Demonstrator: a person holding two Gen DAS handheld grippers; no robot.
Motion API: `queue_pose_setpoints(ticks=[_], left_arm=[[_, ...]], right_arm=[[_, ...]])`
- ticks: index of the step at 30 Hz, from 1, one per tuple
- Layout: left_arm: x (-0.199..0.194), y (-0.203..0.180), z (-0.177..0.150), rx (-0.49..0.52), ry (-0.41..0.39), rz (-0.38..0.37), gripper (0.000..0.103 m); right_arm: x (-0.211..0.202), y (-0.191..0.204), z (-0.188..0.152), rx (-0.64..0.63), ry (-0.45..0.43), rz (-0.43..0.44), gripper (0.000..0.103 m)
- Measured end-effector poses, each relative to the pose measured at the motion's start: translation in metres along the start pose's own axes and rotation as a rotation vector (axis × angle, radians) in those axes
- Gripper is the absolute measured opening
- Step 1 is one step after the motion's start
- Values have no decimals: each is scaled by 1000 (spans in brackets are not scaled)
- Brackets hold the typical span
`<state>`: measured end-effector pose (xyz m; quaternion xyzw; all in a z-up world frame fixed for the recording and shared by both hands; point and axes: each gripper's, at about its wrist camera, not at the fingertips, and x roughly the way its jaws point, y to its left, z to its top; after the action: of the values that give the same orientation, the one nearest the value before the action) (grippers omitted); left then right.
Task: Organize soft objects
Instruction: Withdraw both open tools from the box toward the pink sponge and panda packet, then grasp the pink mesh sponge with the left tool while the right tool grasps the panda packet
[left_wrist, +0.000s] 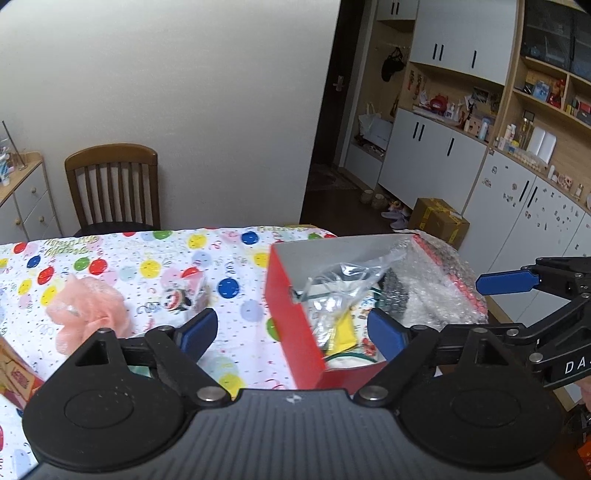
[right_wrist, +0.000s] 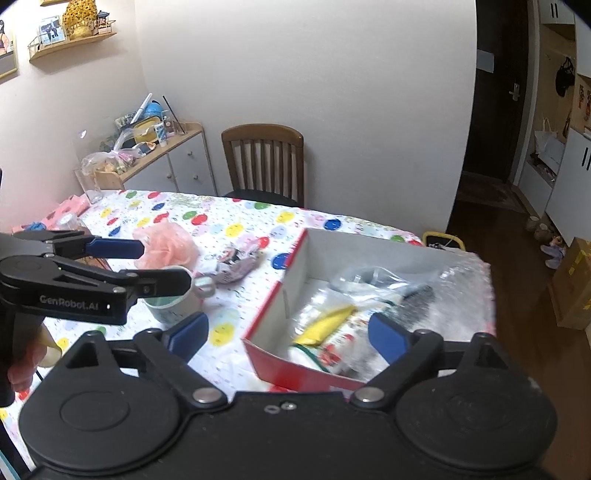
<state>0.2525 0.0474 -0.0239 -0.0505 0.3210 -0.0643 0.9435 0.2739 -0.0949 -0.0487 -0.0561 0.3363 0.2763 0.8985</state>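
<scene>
Your left tongs (left_wrist: 291, 330) and right tongs (right_wrist: 288, 334) both gape wide with nothing gripped, above the red box (right_wrist: 273, 306) on the worktop (right_wrist: 229, 334). Inside it lie a clear plastic bag (right_wrist: 373, 280), a yellow item (right_wrist: 327, 323) and bubble wrap (right_wrist: 458, 295). The pink bath pouf (left_wrist: 88, 302) sits outside on the balloon-print cloth, left of the box.

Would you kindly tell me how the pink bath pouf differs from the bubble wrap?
The pink bath pouf is peach, ruffled and lies on the tablecloth; the bubble wrap is clear, sheet-like and sits in the red box. Both are soft, and neither is held.
</scene>
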Motion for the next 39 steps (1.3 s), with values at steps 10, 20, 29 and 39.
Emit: queue_pose_setpoints(ticks=[10, 20, 29, 39], left_arm=[[-11, 74, 0, -48, 2, 21, 102], [4, 147, 6, -74, -17, 104, 103], [52, 199, 14, -159, 72, 189, 103], [111, 227, 13, -218, 171, 223, 103]], right_arm=[[31, 48, 23, 25, 0, 12, 100], [80, 78, 50, 60, 47, -1, 100], [144, 86, 76, 138, 118, -13, 100], [222, 75, 92, 201, 208, -66, 99]])
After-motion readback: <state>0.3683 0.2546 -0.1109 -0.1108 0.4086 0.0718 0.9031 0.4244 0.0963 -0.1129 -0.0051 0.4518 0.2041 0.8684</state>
